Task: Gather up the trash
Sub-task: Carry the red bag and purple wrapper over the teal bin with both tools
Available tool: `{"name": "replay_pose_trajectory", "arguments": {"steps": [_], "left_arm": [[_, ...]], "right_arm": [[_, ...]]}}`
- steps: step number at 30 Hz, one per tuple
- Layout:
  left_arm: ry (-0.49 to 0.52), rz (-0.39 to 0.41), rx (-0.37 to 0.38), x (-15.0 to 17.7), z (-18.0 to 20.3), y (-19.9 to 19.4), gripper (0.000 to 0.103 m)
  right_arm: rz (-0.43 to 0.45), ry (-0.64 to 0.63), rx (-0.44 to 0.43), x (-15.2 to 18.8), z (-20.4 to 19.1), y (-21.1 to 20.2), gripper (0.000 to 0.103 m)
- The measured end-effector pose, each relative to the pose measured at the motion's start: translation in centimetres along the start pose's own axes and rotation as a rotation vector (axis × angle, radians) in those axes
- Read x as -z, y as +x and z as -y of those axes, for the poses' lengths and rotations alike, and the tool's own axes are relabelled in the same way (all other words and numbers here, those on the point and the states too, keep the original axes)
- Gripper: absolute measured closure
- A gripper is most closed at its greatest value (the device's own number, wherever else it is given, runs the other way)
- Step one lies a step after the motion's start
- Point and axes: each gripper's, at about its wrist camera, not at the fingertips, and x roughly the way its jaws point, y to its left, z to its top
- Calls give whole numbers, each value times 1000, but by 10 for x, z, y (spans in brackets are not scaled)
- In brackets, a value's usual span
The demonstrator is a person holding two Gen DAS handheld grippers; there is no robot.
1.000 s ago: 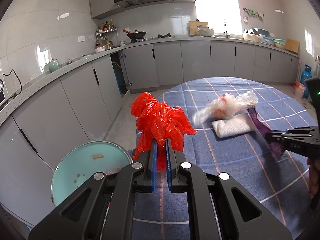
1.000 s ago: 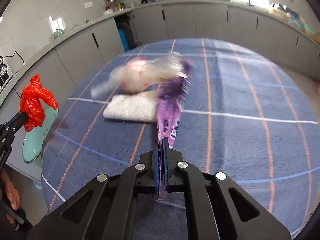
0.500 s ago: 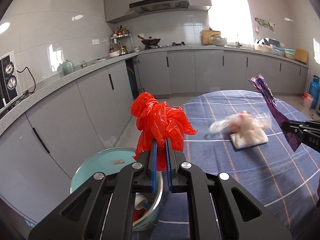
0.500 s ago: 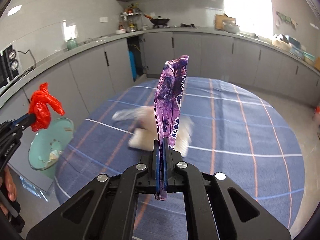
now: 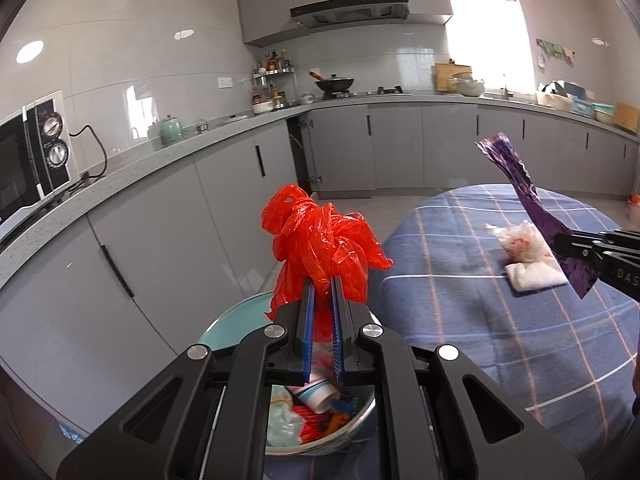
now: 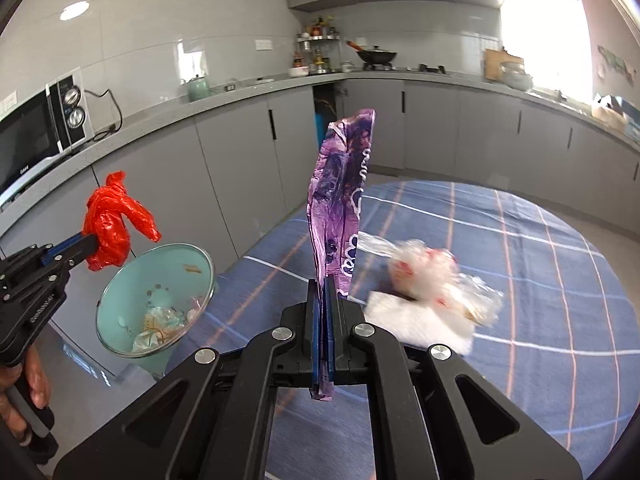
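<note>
Trash rides in both tools: left gripper (image 5: 322,288) clamps a red plastic bag (image 5: 320,248) mid-frame above the teal bin (image 6: 156,300); right gripper (image 6: 325,292) pinches a purple wrapper (image 6: 340,200) upright at centre.

Two wrist fisheyes, close behind their fingers, angled downward; shared table (image 5: 480,320) and bin (image 6: 120,300).

Your left gripper (image 5: 322,304) is squeezed tight on the red bag (image 5: 320,244) — tipped a bit down. Your right gripper (image 6: 325,312) pinches the purple wrapper (image 6: 340,208), which stands straight up.
</note>
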Motion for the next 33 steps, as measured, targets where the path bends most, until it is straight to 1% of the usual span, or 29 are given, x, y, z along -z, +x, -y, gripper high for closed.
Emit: {"name": "replay_pose_trajectory", "arguments": {"steps": [10,26,33], "left_arm": [[-29,-5,-57,4,-28,-1,95],[-82,-26,-163,9,-73,7,94],[-91,-28,-178,10,-81,7,94]], "right_arm": [[32,-50,-73,-11,-35,20,99],[14,-125,-164,-24,-84,47,99],[7,-147,-192,-28,-101,55,99]]}}
